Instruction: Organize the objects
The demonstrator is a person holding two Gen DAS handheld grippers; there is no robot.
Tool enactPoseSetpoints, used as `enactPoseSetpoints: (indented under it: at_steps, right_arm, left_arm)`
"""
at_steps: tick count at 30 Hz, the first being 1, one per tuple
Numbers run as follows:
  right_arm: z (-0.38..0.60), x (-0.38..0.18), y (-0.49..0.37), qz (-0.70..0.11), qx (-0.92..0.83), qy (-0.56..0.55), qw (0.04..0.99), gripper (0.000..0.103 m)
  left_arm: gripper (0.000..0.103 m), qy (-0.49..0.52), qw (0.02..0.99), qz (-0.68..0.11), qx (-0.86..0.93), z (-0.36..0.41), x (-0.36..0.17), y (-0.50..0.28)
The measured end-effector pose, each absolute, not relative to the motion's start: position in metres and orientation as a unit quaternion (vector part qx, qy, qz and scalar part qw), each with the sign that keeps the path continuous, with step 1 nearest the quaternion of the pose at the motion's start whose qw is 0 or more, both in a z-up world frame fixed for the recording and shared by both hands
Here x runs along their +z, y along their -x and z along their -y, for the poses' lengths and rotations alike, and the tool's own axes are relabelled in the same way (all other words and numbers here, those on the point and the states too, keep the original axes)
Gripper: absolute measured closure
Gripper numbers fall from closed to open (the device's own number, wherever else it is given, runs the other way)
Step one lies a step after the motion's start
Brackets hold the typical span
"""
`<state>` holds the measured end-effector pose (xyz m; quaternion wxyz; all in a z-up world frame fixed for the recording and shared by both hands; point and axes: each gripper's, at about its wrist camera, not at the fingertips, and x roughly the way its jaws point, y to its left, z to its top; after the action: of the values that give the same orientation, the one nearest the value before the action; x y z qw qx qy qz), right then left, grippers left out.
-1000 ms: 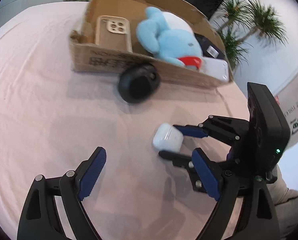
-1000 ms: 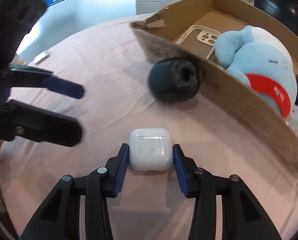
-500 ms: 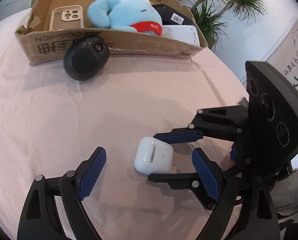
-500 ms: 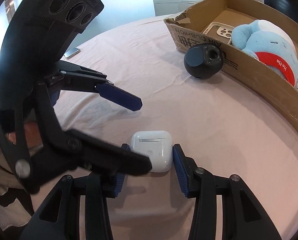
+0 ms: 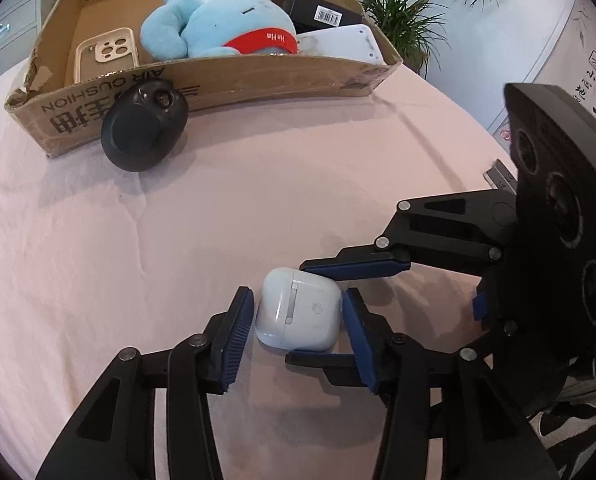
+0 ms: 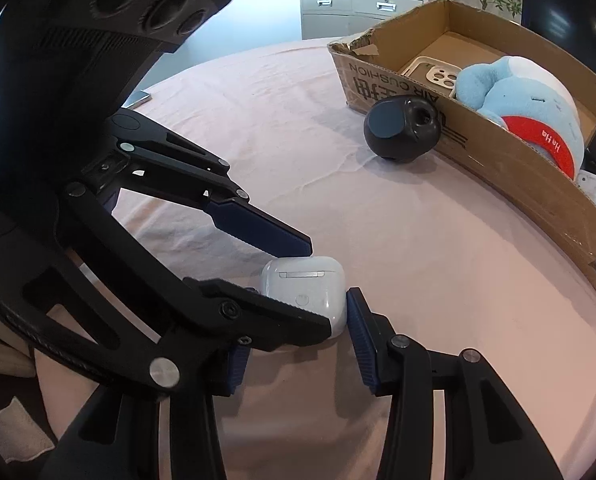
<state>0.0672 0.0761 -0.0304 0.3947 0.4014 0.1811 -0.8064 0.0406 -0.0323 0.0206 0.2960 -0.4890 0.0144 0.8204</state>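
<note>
The white earbud case [image 5: 299, 309] lies on the pink tablecloth [image 5: 98, 240], low and centre in both views. The left gripper [image 5: 298, 328] brackets it, pads just beside its sides, a sliver of gap showing. The right gripper [image 6: 294, 332] straddles it crosswise; whether either actually pinches, I cannot tell. A black rounded gadget [image 5: 144, 126] rests against the cardboard box [image 5: 218, 80] printed "AIR CUSHION", upper left in the left view, upper right in the right. Inside: a blue plush [image 5: 218, 20] with a red "Ha Ha" band, a beige phone case [image 5: 106, 58]. Only the left view fully shows the barcoded black box [image 5: 317, 10] and white slab [image 5: 341, 44].
</note>
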Motion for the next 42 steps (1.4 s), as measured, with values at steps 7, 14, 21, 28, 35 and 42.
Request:
enactPoseSetpoints:
  at_steps: [7,14,21,28,35,42]
  right_arm:
    - [-0.075,-0.033,-0.070,-0.184,-0.816,-0.394,0.382,0.060]
    - [-0.073,-0.035,-0.073,-0.194,-0.818,-0.390,0.376,0.060]
    - [-0.073,-0.035,-0.073,-0.194,-0.818,-0.390,0.375,0.060]
    - [-0.073,-0.035,-0.073,-0.186,-0.818,-0.396,0.373,0.062]
    - [-0.077,-0.021,-0.075,-0.189,-0.823,-0.387,0.371,0.062]
    - [-0.076,-0.003,-0.071,-0.199,-0.831,-0.369,0.365,0.062]
  left_arm:
    - [0.062,0.481,0.302,-0.023,0.823,0.031,0.021,-0.045]
    - [0.061,0.475,0.303,-0.008,0.826,0.034,0.018,-0.048]
    - [0.061,0.475,0.304,-0.009,0.825,0.034,0.018,-0.048]
    - [0.062,0.473,0.301,-0.022,0.828,0.029,0.024,-0.050]
    - [0.062,0.455,0.305,-0.025,0.836,0.027,0.039,-0.050]
    - [0.062,0.443,0.303,-0.024,0.843,0.029,0.055,-0.040]
